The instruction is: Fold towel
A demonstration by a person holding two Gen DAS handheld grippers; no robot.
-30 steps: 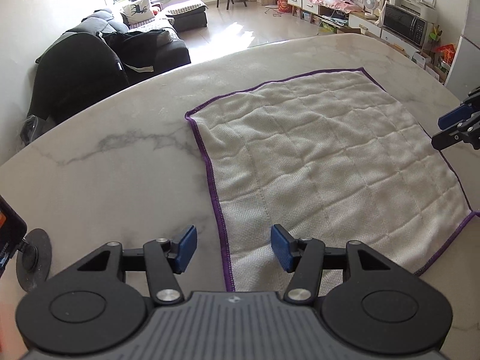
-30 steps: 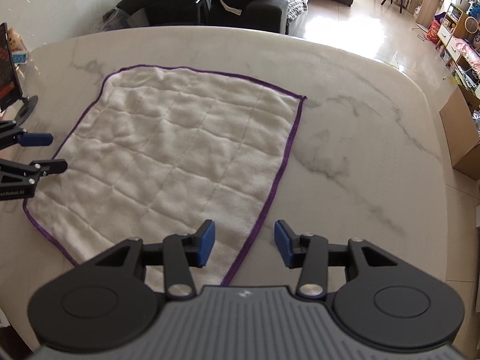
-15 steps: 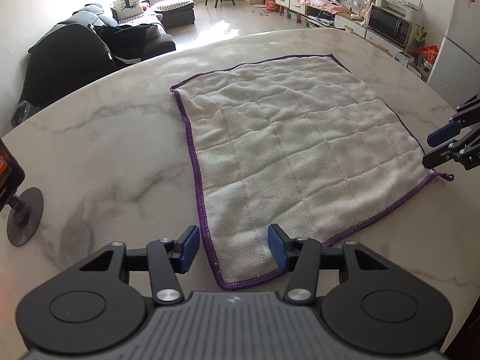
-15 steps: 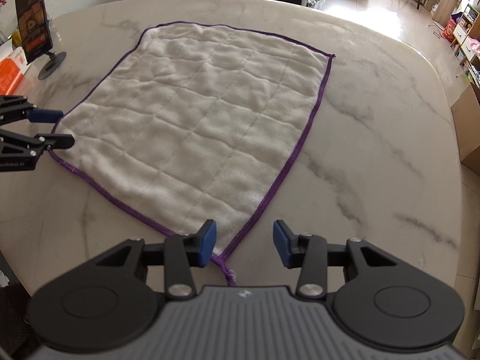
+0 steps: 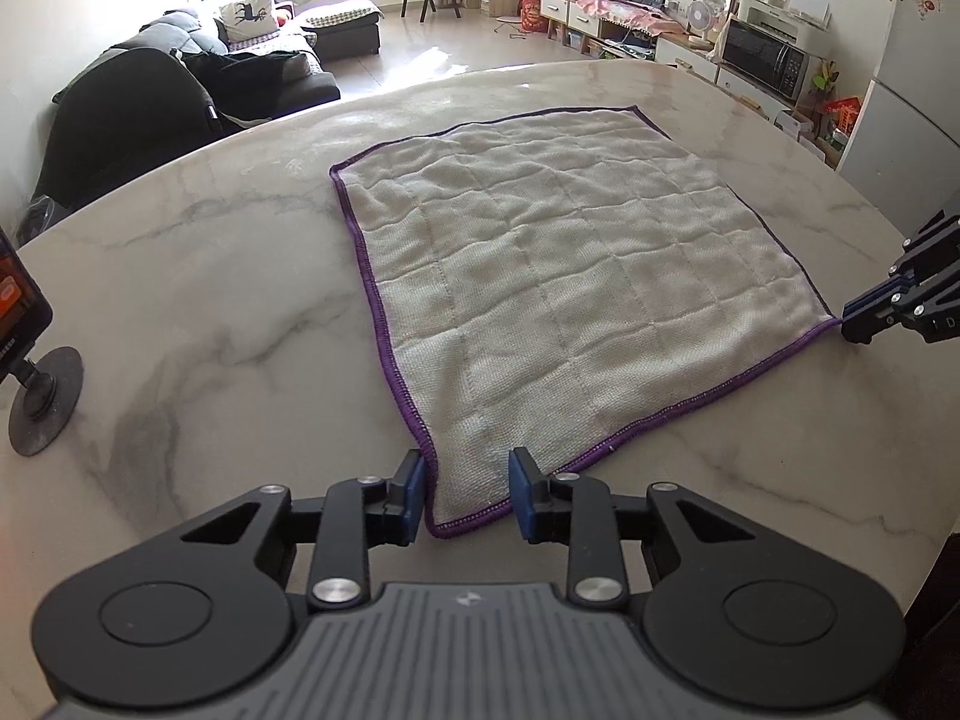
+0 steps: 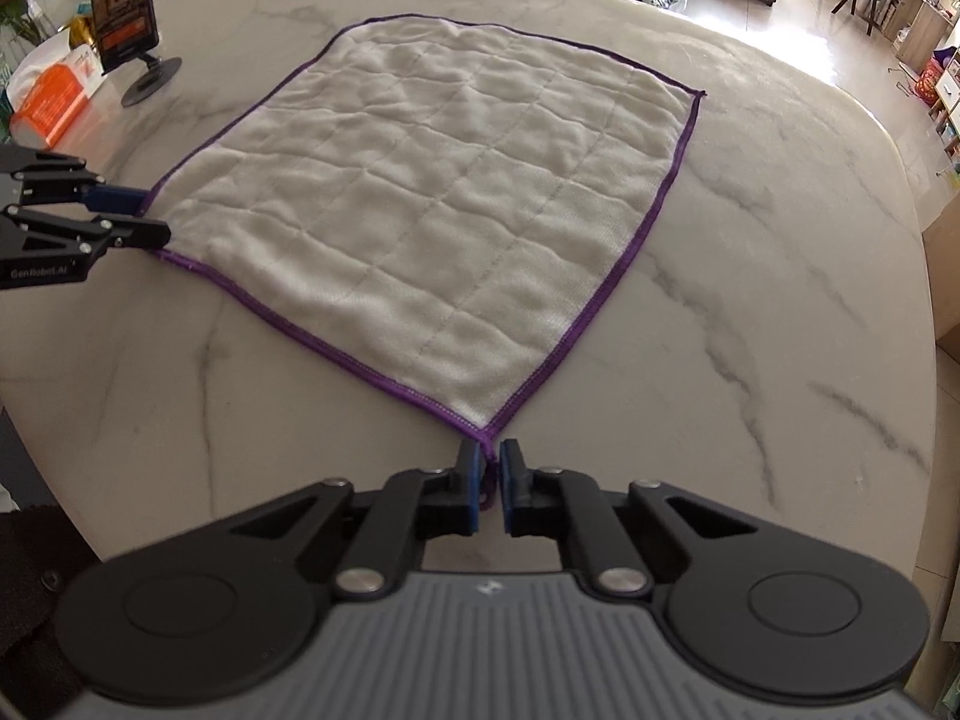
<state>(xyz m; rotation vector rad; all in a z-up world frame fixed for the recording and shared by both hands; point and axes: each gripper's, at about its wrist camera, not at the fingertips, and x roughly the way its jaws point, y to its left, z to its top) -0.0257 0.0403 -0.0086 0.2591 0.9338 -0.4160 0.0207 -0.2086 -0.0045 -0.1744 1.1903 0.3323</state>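
A cream towel (image 5: 558, 276) with a purple hem lies flat and spread on the marble table (image 5: 210, 300); it also shows in the right wrist view (image 6: 444, 198). My left gripper (image 5: 468, 495) is open, its jaws either side of the towel's near left corner. My right gripper (image 6: 491, 480) is nearly closed on the towel's near right corner, with the purple hem tip between the pads. The right gripper shows at the right edge of the left wrist view (image 5: 888, 312), the left gripper at the left edge of the right wrist view (image 6: 120, 219).
A phone on a round black stand (image 6: 129, 30) stands at the table's left side, with an orange-and-white packet (image 6: 51, 96) beside it. The stand's base shows in the left wrist view (image 5: 45, 402). A sofa and chairs lie beyond the table.
Both grippers have drawn back to the towel's near corners. The right gripper's jaws have closed in on its corner; the left gripper's jaws have narrowed but stay open.
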